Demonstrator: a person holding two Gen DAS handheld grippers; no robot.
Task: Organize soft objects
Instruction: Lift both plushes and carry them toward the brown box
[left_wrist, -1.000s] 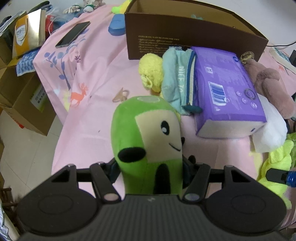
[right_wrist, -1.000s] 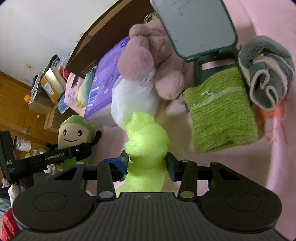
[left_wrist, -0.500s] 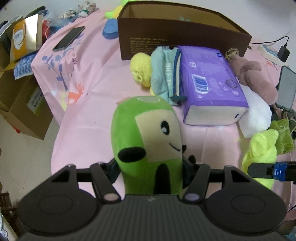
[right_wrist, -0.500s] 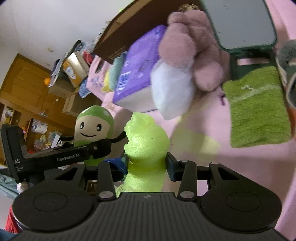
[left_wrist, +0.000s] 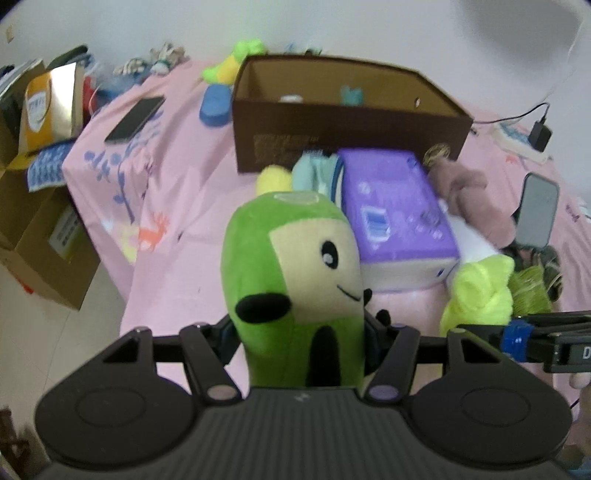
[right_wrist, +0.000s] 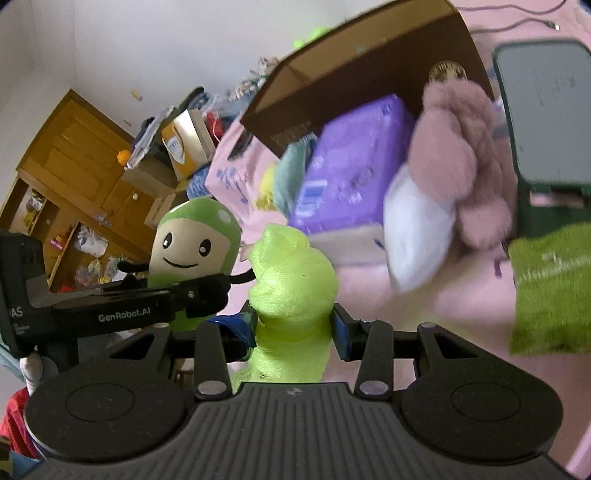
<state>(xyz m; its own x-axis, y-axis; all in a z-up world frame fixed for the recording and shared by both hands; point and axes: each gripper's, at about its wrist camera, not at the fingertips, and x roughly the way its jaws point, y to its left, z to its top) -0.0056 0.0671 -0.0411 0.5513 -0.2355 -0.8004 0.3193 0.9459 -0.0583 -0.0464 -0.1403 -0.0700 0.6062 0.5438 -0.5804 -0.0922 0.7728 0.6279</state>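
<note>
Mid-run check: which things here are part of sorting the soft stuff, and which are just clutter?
Job: green plush in left tool; yellow cloth in right tool; brown box; pink plush; green towel.
Clutter: phone; charger.

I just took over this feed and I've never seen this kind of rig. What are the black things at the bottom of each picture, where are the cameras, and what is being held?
No robot arm here: a person carries a two-finger gripper in each hand, with a wide-angle camera on each looking along its fingers. The black shapes at the bottom are the grippers' own bodies.

In the left wrist picture, the left gripper is clamped on a green plush doll. In the right wrist picture, the right gripper squeezes a neon yellow soft toy.

Ahead is a pink bedsheet with an open brown cardboard box. In front of the box lie a purple pack, a mauve plush and a green towel.
</note>
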